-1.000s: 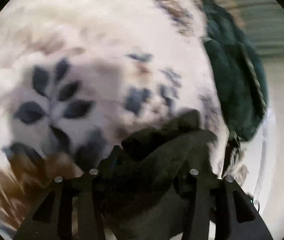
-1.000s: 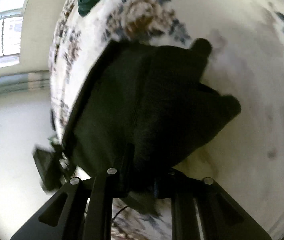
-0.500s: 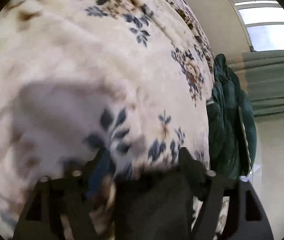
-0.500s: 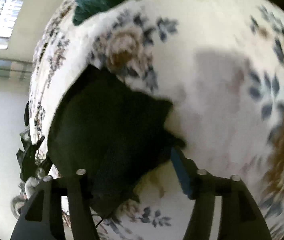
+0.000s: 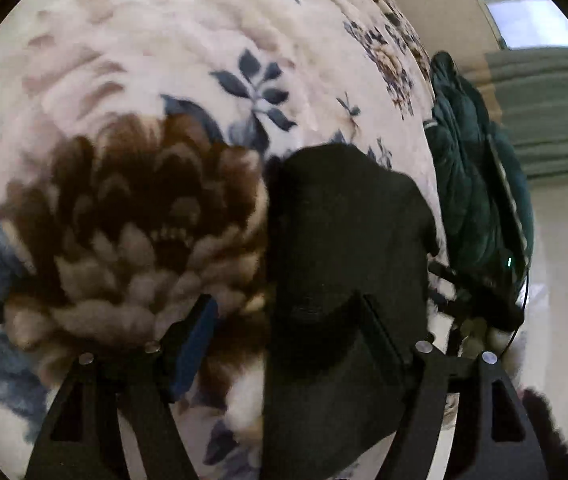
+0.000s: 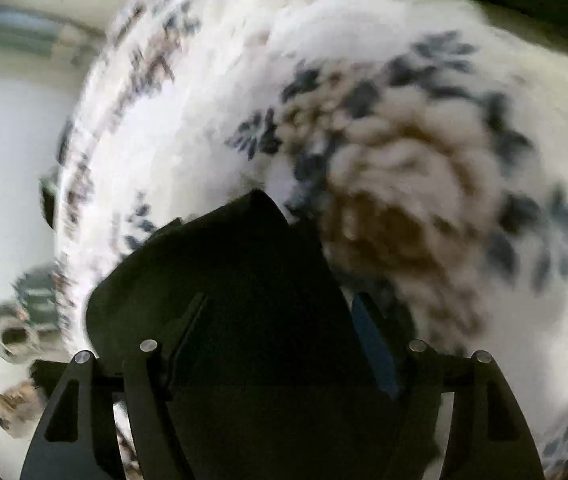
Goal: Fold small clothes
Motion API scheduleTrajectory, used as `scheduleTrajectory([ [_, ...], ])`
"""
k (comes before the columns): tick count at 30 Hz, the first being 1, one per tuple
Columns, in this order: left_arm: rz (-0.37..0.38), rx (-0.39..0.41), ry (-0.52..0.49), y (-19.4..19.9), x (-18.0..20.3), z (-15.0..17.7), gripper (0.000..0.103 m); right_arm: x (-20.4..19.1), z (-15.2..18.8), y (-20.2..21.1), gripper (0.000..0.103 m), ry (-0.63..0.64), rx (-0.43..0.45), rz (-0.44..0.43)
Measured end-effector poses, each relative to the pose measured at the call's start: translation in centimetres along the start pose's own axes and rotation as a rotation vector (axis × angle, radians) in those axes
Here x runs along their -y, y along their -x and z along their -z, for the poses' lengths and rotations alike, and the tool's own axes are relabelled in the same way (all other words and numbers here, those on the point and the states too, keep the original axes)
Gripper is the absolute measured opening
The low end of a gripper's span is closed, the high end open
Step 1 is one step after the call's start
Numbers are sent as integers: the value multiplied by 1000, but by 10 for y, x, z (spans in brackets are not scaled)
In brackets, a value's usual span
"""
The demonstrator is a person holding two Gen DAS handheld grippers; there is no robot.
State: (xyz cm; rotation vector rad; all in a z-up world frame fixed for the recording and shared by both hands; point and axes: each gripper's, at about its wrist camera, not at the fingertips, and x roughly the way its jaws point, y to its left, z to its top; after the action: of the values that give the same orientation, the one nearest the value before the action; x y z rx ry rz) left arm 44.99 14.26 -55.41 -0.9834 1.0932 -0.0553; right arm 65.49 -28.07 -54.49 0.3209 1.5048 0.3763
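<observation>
Since the earlier pictures both grippers have let go of the black garment point(image 5: 343, 248) and drawn back from it, so more of the flowered blanket point(image 5: 156, 80) shows around it. The left gripper point(image 5: 287, 320) has its jaws released and standing wide; the garment lies flat on the blanket, mostly toward the right-hand finger, whose tip overlaps it in the picture, while the left-hand finger with its blue pad point(image 5: 194, 344) sits over the big brown flower, apart from the cloth. Whether the right-hand finger touches the garment cannot be told.

In the right wrist view, which is blurred, the right gripper point(image 6: 280, 316) is likewise released, jaws spread. The garment point(image 6: 224, 280) lies under and between the fingers, reaching past the left-hand finger and coming to a point ahead of the tips; neither pad is seen pressing it. A dark green piece of clothing point(image 5: 471, 184) lies at the blanket's far edge, beside the black garment but apart from it.
</observation>
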Motion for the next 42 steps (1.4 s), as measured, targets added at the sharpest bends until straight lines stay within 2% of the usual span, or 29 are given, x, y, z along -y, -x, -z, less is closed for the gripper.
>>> scheduleTrajectory([
  [1,4,-3,-5,-1,0,0,71,-6,-7,-12,52,17,-39,1],
  [3,6,-7,-5,-2,-1,0,71,-17,-12,-16,9,72,-31,106],
  [4,9,-10,-6,-2,-2,-1,71,-22,-14,-11,9,90,2,134],
  [7,10,-14,-14,-2,-4,-1,71,-25,-20,17,8,69,142,140],
  [10,5,-25,-18,1,-4,2,71,-22,-32,21,7,53,174,160],
  [12,6,-37,-23,3,-4,7,71,-19,-36,17,7,49,129,163],
  [14,5,-58,-32,4,-4,15,71,-1,-33,23,18,-29,60,104],
  [16,12,-84,-38,2,-5,26,71,20,-16,45,57,-73,79,61],
  [18,23,-100,-30,-1,-7,36,71,41,15,61,64,-115,82,22],
  [21,40,-124,-21,-11,-5,48,71,74,67,62,64,-213,-11,2],
  [23,38,-132,-31,-18,0,54,71,97,100,54,64,-319,-21,-81],
  [25,19,-129,-51,-25,6,56,71,111,118,44,64,-414,4,-179],
  [26,13,-126,-58,-28,8,57,75,116,125,38,61,-455,26,-231],
  [27,4,-124,-60,-30,10,56,77,117,128,34,38,-477,54,-274],
  [28,1,-121,-59,-31,12,56,78,116,131,31,11,-484,87,-309],
  [30,-3,-123,-65,-31,15,54,78,110,133,37,10,-475,133,-290],
  [33,1,-130,-74,-30,13,54,78,100,142,66,8,-461,236,-197],
  [35,3,-133,-73,-30,12,54,78,93,149,74,9,-393,231,-75],
  [36,5,-132,-70,-31,12,54,78,92,150,71,11,-369,207,-53],
  [37,6,-130,-67,-31,11,55,78,96,152,66,19,-379,163,-60],
  [38,8,-126,-63,-31,10,55,78,106,158,63,25,-439,122,-95],
  [40,10,-112,-57,-32,9,57,79,119,168,71,59,-524,143,-151],
  [42,11,-94,-55,-33,9,60,80,126,185,75,70,-584,184,-227],
])
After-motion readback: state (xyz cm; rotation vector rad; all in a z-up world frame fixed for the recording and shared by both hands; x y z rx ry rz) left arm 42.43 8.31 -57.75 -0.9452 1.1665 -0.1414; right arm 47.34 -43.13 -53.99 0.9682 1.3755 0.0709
